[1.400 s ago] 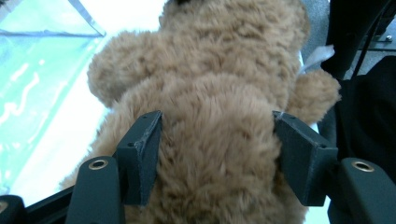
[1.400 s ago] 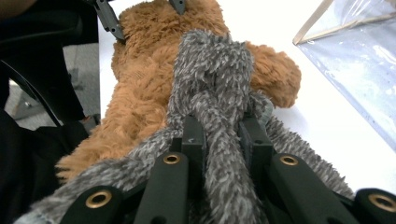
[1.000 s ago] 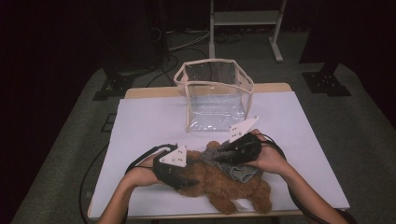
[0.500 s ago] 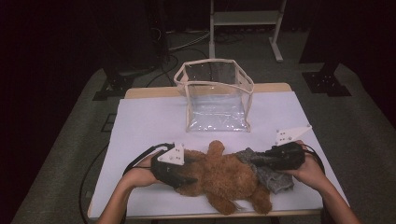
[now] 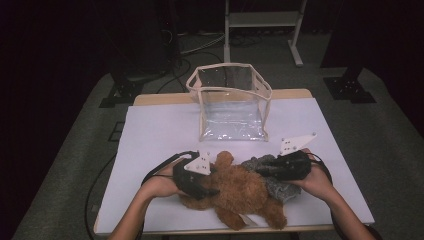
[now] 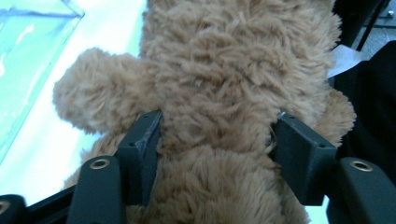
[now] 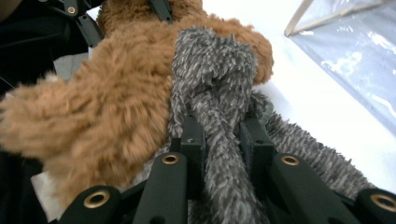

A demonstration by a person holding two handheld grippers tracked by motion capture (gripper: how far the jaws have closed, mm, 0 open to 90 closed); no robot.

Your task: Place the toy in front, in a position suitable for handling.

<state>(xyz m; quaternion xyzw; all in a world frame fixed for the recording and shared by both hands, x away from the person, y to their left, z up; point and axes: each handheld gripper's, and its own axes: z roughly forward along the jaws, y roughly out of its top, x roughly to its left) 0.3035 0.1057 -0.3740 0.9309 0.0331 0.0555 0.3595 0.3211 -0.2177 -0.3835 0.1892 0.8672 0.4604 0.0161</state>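
A brown teddy bear (image 5: pixel 245 192) lies near the front edge of the white table (image 5: pixel 160 135). My left gripper (image 5: pixel 207 187) is shut on the bear's body; in the left gripper view its pads (image 6: pixel 142 140) dig into the fur of the bear (image 6: pixel 215 84). Its jaws have just eased open a touch but still press on the bear. A grey plush toy (image 5: pixel 279 189) lies against the bear's right side. My right gripper (image 5: pixel 265 170) is shut on a thin furry limb of the grey toy (image 7: pixel 219 93), which rests against the bear (image 7: pixel 102 102).
A clear plastic bag with a cream rim (image 5: pixel 230 107) stands open-topped at the table's far middle, also seen as the bag (image 6: pixel 28 46) and the bag (image 7: pixel 350 42). Bare white tabletop lies between it and the toys. Cables trail off the left edge.
My right gripper has moved right and slightly down, drawing the grey plush toy out from on top of the bear to its right side. The left gripper stayed on the bear.
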